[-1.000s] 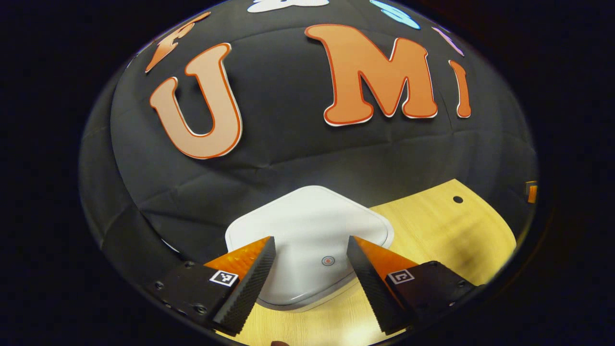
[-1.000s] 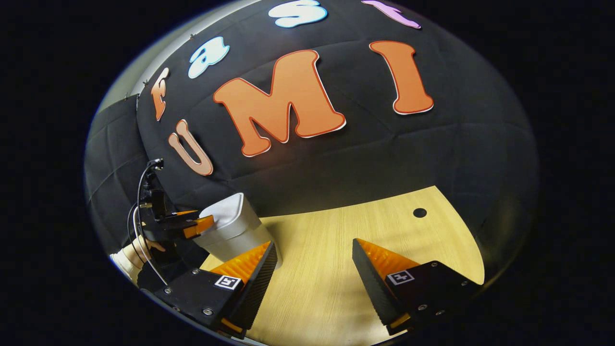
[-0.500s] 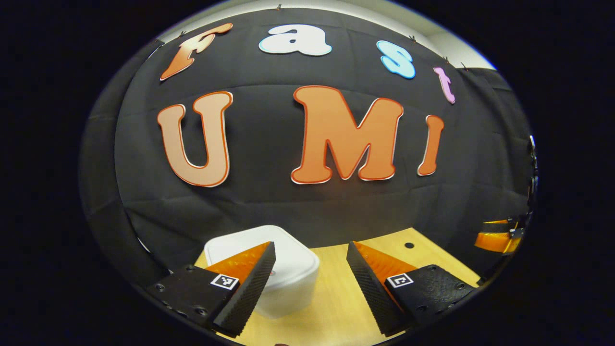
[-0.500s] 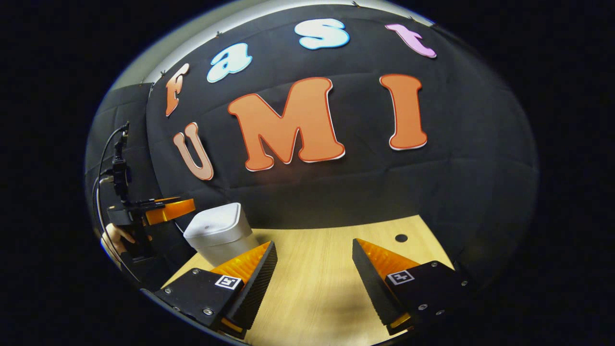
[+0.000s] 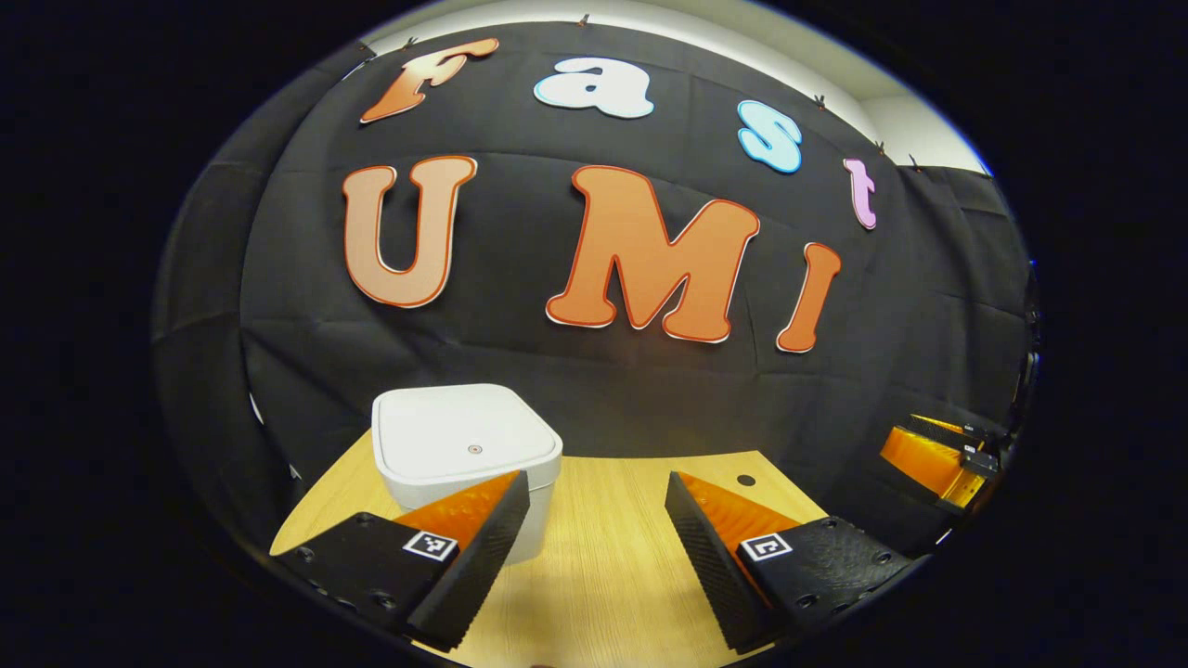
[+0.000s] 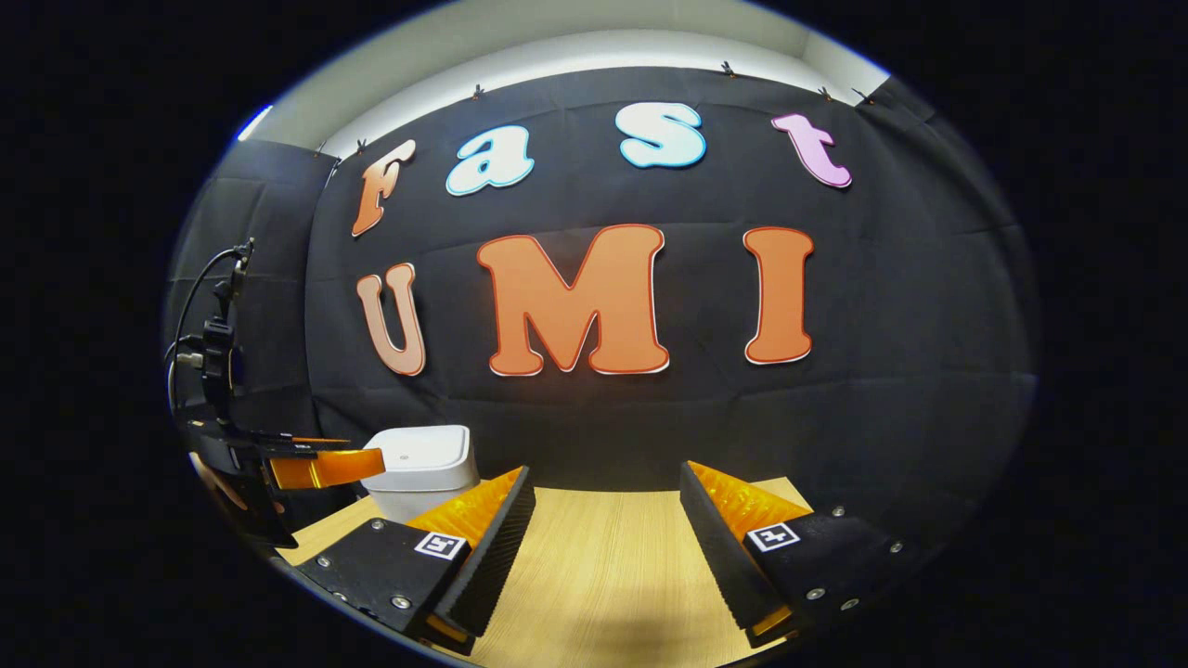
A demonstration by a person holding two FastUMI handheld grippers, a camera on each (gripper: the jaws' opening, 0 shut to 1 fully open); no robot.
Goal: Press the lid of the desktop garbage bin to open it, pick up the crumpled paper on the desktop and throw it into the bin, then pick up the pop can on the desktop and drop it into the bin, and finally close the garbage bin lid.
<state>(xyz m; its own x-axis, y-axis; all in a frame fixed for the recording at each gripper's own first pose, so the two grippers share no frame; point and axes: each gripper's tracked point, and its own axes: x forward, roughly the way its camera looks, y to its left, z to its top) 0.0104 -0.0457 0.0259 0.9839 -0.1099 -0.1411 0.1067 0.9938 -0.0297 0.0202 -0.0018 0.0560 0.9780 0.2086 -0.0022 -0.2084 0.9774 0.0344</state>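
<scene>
A white desktop garbage bin stands at the back left of the wooden table, its lid flat and shut, a small round button in the lid's middle. My left gripper hangs open in front of the bin and a little to its right, nothing between its fingers. In the right gripper view the bin sits at the far left, with the left gripper beside it. My right gripper is open over bare wood. It also appears at the right edge of the left gripper view.
The black cloth wall rises straight behind the table. A small dark hole marks the tabletop near the back right. A cable runs up from the left gripper's body.
Both grippers have pulled back and tilted up from the table. The left one was right over the bin's lid one second ago and now hangs back from it. Both stay open.
</scene>
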